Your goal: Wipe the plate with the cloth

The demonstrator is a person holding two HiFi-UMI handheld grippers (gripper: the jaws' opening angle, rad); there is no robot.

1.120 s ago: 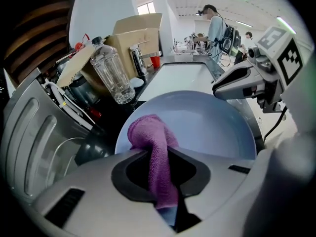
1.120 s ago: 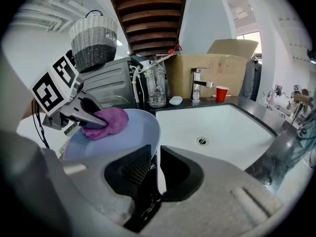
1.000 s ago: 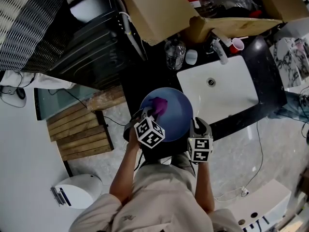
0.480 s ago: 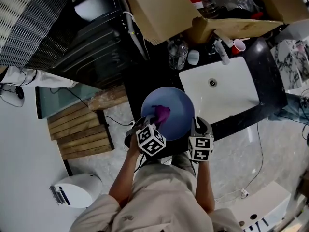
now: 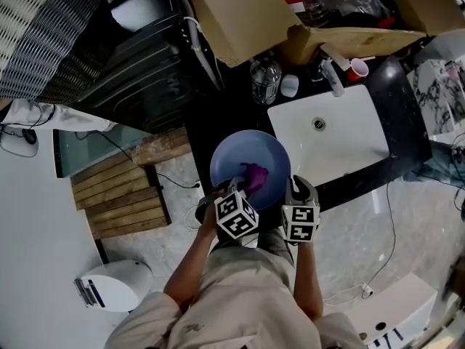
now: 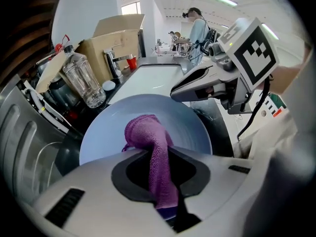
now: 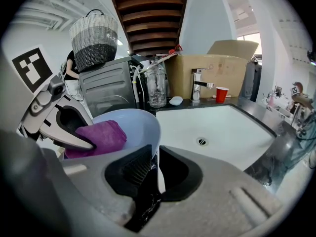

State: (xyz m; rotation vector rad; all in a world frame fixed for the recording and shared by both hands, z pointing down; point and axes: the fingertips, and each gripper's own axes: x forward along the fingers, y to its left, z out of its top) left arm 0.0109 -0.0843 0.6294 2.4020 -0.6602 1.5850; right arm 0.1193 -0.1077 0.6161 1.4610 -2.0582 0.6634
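Note:
A pale blue plate [image 5: 240, 158] [image 6: 128, 122] [image 7: 140, 125] is held level over the black counter, left of the sink. My right gripper [image 5: 289, 189] [image 7: 154, 169] is shut on the plate's near right rim. My left gripper [image 5: 243, 184] [image 6: 160, 181] is shut on a purple cloth [image 5: 256, 174] [image 6: 148, 137] [image 7: 96, 137], whose bunched end presses on the plate's inner face near its middle.
A white sink [image 5: 330, 140] [image 7: 212, 127] lies right of the plate, with a tap [image 5: 330, 75] and a red cup [image 5: 357, 67] behind it. A clear bottle [image 5: 265, 78] and a cardboard box [image 5: 240, 17] stand at the back. A dark appliance [image 5: 138, 64] is to the left.
My left gripper has dragged the purple cloth across the plate, from its left part toward the middle and right. The right gripper and the plate have stayed almost still.

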